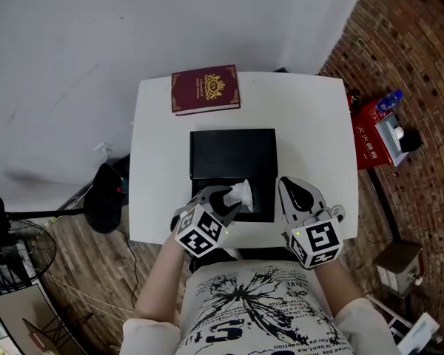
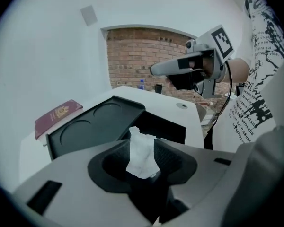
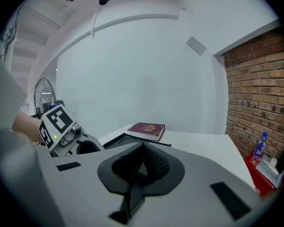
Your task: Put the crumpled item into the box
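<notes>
The tissue sat pinched between the narrow jaws of the left gripper, above the near left corner of the box, probably so it could drop inside. The box lay open by the near edge of the table. The right gripper, jaws together and empty, hovered beside it.

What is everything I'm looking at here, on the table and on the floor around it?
table: 1, white, centre
box: 1, black, open, on the table's near half
book: 1, maroon, table's far edge
tissue: 1, white, crumpled, held over the box
case: 1, red, floor at right
bottle: 1, blue, by the case
fan: 1, black, floor at left
shirt: 1, white with black print, bottom
left gripper: 1, grey, fingers shut on tissue
right gripper: 1, grey, fingers together, empty, right of the box
</notes>
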Tool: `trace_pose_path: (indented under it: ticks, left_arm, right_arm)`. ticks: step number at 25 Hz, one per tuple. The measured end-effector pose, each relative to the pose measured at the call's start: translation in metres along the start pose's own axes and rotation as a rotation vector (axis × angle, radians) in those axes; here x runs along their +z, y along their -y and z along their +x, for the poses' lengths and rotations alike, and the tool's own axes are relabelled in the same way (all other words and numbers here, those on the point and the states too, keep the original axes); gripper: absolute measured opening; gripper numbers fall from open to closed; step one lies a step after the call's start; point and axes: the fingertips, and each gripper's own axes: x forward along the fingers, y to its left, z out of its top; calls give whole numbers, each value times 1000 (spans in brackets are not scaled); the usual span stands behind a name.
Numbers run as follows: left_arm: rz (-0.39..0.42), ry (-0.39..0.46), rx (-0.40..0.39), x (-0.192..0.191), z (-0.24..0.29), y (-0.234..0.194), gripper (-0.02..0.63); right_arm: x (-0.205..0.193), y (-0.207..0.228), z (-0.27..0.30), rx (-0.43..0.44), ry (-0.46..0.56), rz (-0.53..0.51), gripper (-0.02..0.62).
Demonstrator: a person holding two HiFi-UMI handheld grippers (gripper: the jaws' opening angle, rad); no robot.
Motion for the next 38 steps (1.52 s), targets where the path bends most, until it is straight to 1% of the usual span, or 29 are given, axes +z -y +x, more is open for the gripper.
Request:
trace_pose_path:
  ticks: [4,9,12,16,21,23,26,29,38]
  left_arm:
    - [13,123,66,23,-41,-8,143]
    - [-30,319,192,54,-114,-29,69]
    - [-57,419,264,63,-157,-41,32]
    - [-73,527,336,69,-208,-52,17]
    - [-90,699,418,75,-262,-62,14]
    - [-109,718,439,70,-277,-66,14]
    - [-131,668,452,56,-288,-72,14]
    - [-143,671,455,52,-292,-78,14]
    - [-115,695,407,66,-286,-73,14]
  right_arm:
    - [14,-19,-5,-7,23,-14,14]
    - [40,-45,-13,-11,66,-45,14]
    - [55,-60,-18,-12,93,-70,14]
    - [75,-83,-23,-8,140,-110,14]
    - [99,-102,-29,-14,208,-141,14]
    - [107,-109,-32,-19,235,-142,14]
    - [113,-118,-33,-17,263,-158,14]
    - [114,-124,-34,-25,268,-162,14]
    - [110,-123,-37,-56,253,-181,12]
